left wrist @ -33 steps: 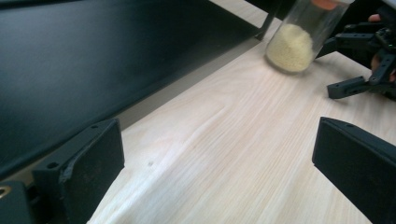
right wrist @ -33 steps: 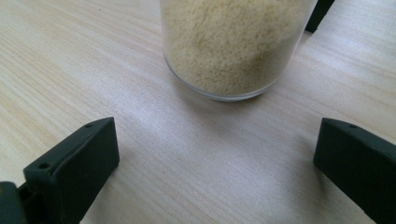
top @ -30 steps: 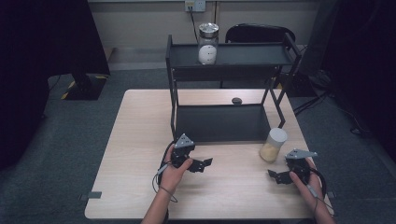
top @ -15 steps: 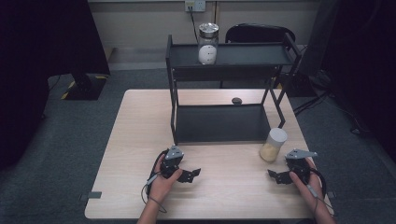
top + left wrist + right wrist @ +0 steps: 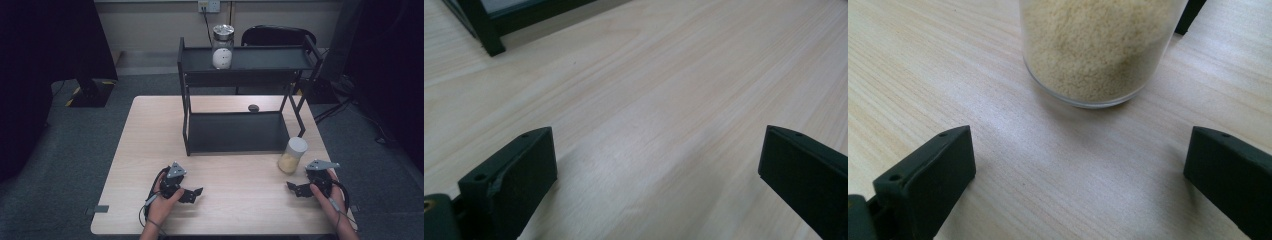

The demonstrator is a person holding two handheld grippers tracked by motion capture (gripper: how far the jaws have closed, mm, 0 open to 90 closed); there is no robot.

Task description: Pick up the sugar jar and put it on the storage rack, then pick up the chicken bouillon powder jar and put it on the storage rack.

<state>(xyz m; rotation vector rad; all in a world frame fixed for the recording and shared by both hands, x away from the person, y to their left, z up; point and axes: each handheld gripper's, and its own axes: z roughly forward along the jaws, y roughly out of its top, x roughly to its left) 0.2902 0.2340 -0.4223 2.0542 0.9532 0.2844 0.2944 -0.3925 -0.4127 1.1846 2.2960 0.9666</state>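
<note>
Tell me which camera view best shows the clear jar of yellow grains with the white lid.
The high view: the clear jar of yellow grains appears whole there, white lid included, standing on the table by the right gripper. The right gripper view shows its lower part close up, grains sharp, lid cropped.

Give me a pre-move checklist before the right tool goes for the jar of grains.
1. Right tool open: ok, jaws stand wide apart in the right gripper view.
2. Jar of grains ahead of the jaws, not yet between them: ok.
3. Jar upright on the table, white lid on: ok.
4. Table between jaws and jar bare: ok.
5. Left tool open, holding nothing, away from the jar: ok.
6. Lower shelf of the black rack free: ok; the upper one carries another jar.
</note>
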